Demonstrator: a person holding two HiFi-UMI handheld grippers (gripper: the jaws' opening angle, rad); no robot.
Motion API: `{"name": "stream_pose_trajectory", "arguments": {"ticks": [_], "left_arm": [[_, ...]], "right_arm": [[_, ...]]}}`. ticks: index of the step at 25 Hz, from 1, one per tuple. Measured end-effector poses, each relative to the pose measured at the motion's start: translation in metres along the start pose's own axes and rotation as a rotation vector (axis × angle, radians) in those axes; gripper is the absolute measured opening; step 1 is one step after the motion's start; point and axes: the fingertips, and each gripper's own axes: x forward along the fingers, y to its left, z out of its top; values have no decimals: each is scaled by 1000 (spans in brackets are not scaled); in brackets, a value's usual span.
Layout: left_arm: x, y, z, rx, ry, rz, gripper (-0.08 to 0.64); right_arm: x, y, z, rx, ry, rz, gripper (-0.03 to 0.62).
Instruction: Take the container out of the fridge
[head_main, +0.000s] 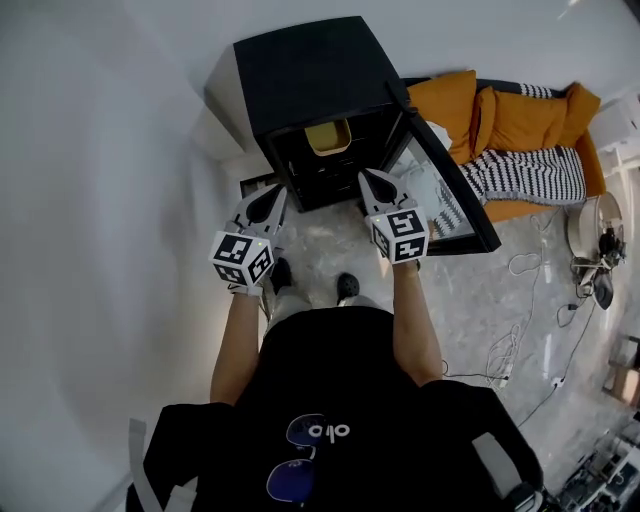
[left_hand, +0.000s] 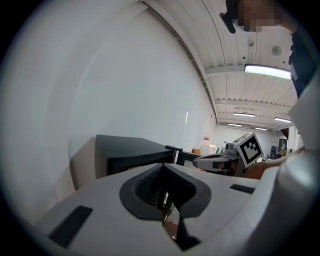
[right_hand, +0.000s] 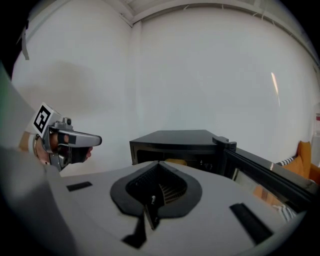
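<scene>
Fridge open, container not yet reached.
The yellow container (head_main: 328, 137) is seen on the upper shelf inside the black fridge (head_main: 310, 70), whose door (head_main: 450, 190) is open for access. The left tongs (head_main: 262, 207) and right tongs (head_main: 380, 188) are held closed and empty, short of the opening.

I see the fridge (head_main: 310, 80) on the floor (head_main: 330, 240) by the left wall (head_main: 100, 150), its door (head_main: 450, 190) swung out rightward, the container (head_main: 328, 137) inside, the sofa (head_main: 520, 130) behind that door, and the left gripper (head_main: 272, 196) and right gripper (head_main: 372, 181) before the opening.
</scene>
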Motion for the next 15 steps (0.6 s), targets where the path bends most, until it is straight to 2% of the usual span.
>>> {"name": "stream_pose_trajectory", "arguments": {"ticks": [8,15], "left_arm": [[18,17,-10,-9,29,-90,0],[30,29,-19,-14,50,-126,0]], "right_arm": [[16,1,-12,38,18,-69,2],[35,3,-17,54,24,-84,2]]}}
